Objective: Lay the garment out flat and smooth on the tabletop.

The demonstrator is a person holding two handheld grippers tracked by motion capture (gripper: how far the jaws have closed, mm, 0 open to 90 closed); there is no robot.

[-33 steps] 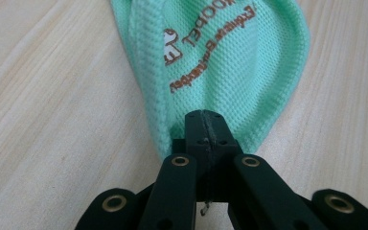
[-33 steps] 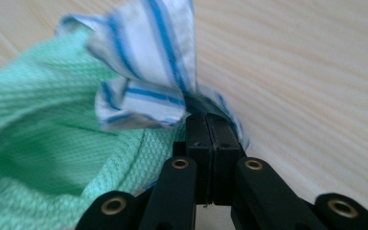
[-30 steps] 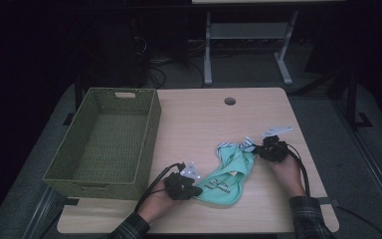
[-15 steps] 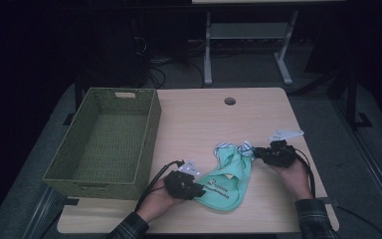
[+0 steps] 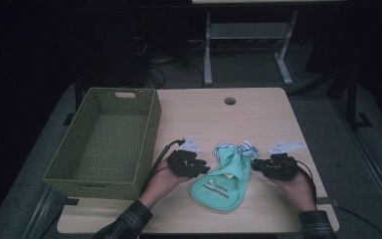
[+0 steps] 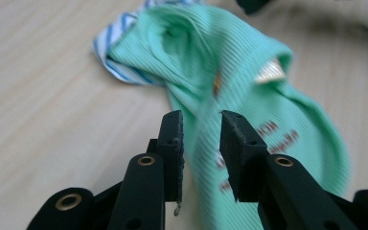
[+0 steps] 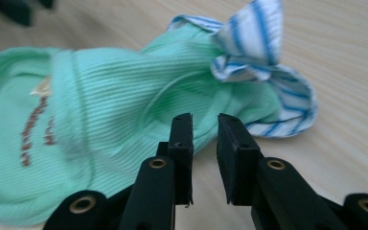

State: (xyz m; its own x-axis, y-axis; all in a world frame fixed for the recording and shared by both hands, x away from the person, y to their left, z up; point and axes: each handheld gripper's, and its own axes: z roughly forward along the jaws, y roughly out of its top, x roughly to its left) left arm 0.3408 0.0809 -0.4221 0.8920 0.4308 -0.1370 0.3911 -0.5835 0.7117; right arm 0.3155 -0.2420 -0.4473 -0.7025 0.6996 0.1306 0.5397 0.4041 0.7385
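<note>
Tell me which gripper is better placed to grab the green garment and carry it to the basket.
Left, probably. The left gripper sits between the basket and the green garment, its open fingers already straddling a fold. The right gripper is open at the striped end, on the side away from the basket.

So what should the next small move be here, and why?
Probably close both grippers on the green garment. The left gripper and right gripper each have open jaws right at its fabric, gripping nothing yet, with the wicker basket standing beside it.
</note>
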